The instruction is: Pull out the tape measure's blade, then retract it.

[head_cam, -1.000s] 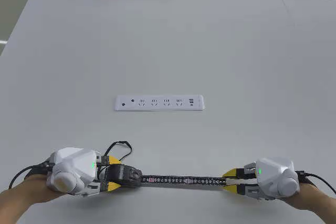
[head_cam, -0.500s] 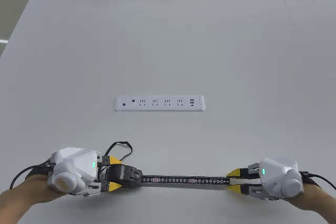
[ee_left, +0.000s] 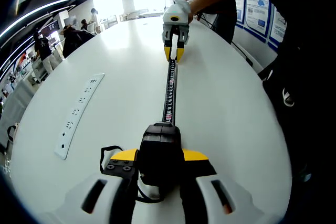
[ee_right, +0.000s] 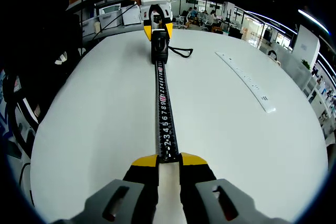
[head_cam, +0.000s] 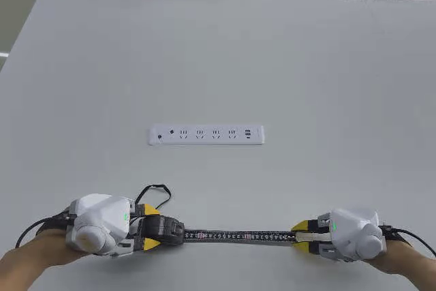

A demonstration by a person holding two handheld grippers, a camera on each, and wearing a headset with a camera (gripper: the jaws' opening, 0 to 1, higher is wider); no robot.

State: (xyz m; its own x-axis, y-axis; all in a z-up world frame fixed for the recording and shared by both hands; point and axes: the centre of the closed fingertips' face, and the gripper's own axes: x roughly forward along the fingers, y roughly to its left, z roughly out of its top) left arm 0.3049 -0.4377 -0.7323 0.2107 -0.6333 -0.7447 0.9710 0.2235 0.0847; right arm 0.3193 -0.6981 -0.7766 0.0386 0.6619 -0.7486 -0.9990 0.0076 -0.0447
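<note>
**Blade drawn out along the bottom of the frame, the pull apparently at its end**

The right gripper (ee_right: 168,160) has its fingers almost closed, pinching the tip of the blade (ee_right: 163,98). The left gripper (ee_left: 160,157) holds its fingers part-open and clamped on the sides of the black tape measure (ee_left: 160,148). In the head view the blade runs low over the desk (head_cam: 218,59) near the bottom edge, below the power strip (head_cam: 206,134). Over the last second the right gripper edged outward, then came back a little, and the tape measure crept toward the centre. The span is barely changed, perhaps slightly shorter. The pull looks finished and retraction seems to be just starting.
</note>
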